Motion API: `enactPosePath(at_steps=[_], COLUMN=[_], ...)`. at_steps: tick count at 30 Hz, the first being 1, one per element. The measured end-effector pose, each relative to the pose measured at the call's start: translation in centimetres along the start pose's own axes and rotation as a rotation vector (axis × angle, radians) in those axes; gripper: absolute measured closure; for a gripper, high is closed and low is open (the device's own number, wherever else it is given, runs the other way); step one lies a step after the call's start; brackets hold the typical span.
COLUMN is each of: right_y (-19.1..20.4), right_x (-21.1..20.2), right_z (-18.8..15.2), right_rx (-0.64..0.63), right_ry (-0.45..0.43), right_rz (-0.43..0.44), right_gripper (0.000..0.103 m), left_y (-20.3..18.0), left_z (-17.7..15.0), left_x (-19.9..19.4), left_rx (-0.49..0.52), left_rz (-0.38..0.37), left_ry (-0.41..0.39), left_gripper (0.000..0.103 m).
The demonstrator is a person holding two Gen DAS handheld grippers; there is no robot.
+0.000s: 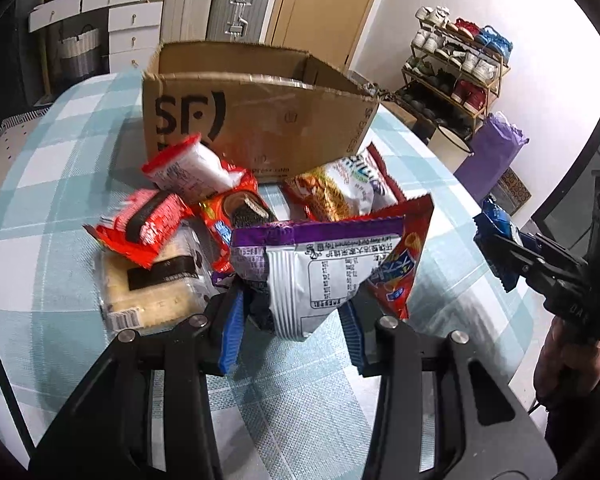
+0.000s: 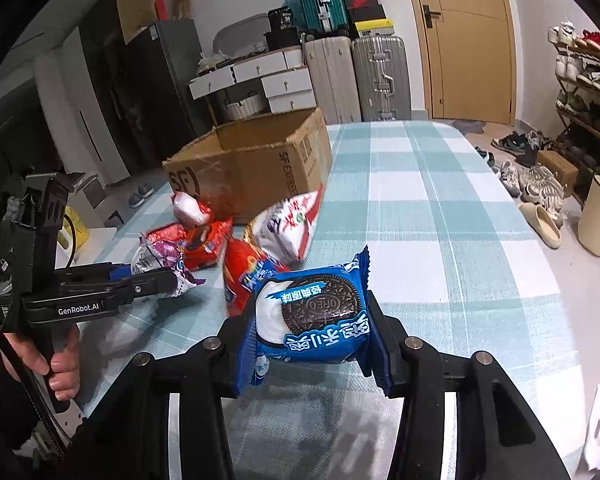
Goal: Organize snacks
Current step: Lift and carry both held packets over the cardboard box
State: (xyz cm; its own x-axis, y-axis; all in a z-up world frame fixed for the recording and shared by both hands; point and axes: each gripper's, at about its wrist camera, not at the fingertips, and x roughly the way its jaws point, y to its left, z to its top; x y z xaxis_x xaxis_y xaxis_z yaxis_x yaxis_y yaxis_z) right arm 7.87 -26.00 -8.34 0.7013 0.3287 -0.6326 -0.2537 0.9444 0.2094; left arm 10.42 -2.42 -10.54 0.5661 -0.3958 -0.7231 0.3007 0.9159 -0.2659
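Left hand-held gripper [image 1: 296,312] is clamped on a purple-and-white snack packet [image 1: 316,268], held above the desk [image 1: 52,184] in front of the cardboard box [image 1: 260,120]; right hand-held gripper [image 2: 312,344] is clamped on a blue Oreo packet [image 2: 320,316]. Loose snacks [image 1: 172,208] lie before the box, partly hidden behind the purple packet.

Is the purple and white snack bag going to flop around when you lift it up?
Probably a bit. The purple and white snack bag is thin crinkly foil, creased where the left gripper pinches it, so its free end likely sags or sways. It looks puffy, so probably light for its size. The shiny wrapper could slip.
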Motion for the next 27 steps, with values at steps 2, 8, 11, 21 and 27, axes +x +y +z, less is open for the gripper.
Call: enactPosePath(at_steps=[2,8,11,21,27], right_y=[0.3,1.0,1.4,4.3,6.0], right_x=[-0.4,-1.5,-1.9,-2.0,-1.7], right_z=[0.4,1.8,2.7,7.4,10.5], right_rx=[-0.003,-0.024,-0.034,-0.106,-0.145], right_ry=[-0.013,-0.042,-0.056,-0.105,-0.131], right_rz=[0.005,0.013,0.025,0.082,0.105], right_gripper=[0.056,0.056,0.056,0.056,0.056], left_y=[0.0,-0.1,0.0,-0.3,-0.4], left_z=[0.2,0.9,1.4,5.3,8.7], left_x=[-0.7,-3.0,-4.1,-7.9,-9.6], left_rx=[0.0,0.015,0.018,0.055,0.079], left_rz=[-0.005,-0.004,-0.006,-0.005,-0.012], left_ry=[-0.01,-0.055,-0.073,-0.133,-0.139], left_gripper=[0.064,0.064,0.064,0.064,0.064])
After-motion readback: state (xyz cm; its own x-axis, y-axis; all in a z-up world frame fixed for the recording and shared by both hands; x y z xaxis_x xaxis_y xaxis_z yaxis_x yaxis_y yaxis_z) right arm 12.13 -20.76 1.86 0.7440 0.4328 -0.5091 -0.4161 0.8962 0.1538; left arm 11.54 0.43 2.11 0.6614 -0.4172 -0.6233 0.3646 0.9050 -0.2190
